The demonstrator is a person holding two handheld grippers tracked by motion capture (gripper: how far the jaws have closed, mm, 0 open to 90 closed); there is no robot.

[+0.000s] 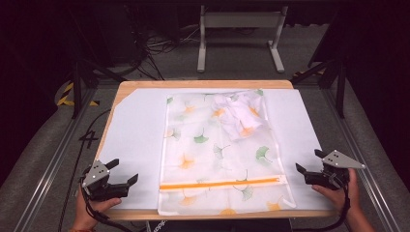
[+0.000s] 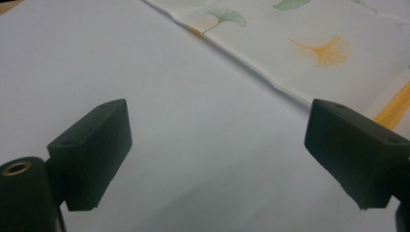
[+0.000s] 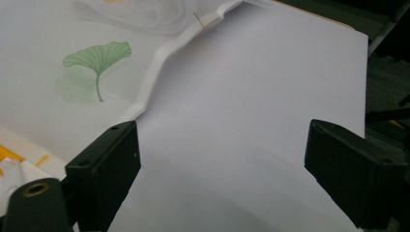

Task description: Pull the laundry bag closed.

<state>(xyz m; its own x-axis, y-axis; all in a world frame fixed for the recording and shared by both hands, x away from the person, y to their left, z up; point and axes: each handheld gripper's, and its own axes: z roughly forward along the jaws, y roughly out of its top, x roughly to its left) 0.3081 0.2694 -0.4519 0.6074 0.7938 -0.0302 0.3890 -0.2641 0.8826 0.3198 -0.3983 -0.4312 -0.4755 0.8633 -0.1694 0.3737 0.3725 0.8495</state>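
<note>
Black left gripper (image 1: 120, 172) and right gripper (image 1: 308, 162) flank the mesh bag (image 1: 217, 154), fingers spread.

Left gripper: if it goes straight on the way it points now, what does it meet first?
Probably the white sheet, then the left edge of the leaf-print bag. The left gripper has its jaws open; its height is unclear.

High view looked forward and down over the table (image 1: 121, 89), both gripper views sat low, close, sharing the leaf-printed bag (image 1: 212, 150).
</note>
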